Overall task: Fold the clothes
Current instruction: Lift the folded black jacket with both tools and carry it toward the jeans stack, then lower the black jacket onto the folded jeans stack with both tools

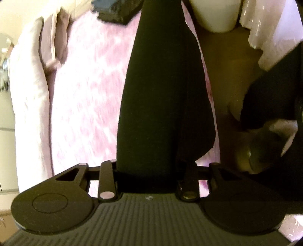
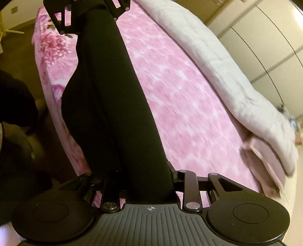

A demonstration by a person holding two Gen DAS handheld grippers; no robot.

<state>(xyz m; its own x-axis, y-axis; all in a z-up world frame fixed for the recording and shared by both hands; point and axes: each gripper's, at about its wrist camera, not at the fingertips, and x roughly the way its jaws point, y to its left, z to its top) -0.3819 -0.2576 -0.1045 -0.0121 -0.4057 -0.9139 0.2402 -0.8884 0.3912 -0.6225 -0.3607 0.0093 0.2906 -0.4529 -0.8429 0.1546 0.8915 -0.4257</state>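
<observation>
A black garment [image 1: 162,90] hangs stretched between my two grippers above a bed with a pink flowered cover [image 1: 89,90]. My left gripper [image 1: 149,170] is shut on one end of it; the cloth hides the fingertips. In the right wrist view the same black garment [image 2: 113,106] runs from my right gripper [image 2: 140,181], which is shut on its near end, up to the left gripper [image 2: 89,17] at the top of the frame. The garment is folded lengthwise into a narrow band with a loose flap on one side.
A pale grey quilt [image 2: 223,68] lies bunched along the far side of the bed, over a mauve blanket [image 2: 265,162]. Brown floor [image 2: 17,54] lies beside the bed. White wardrobe doors [image 2: 265,45] stand behind. A black item [image 1: 115,9] lies on the bed's far end.
</observation>
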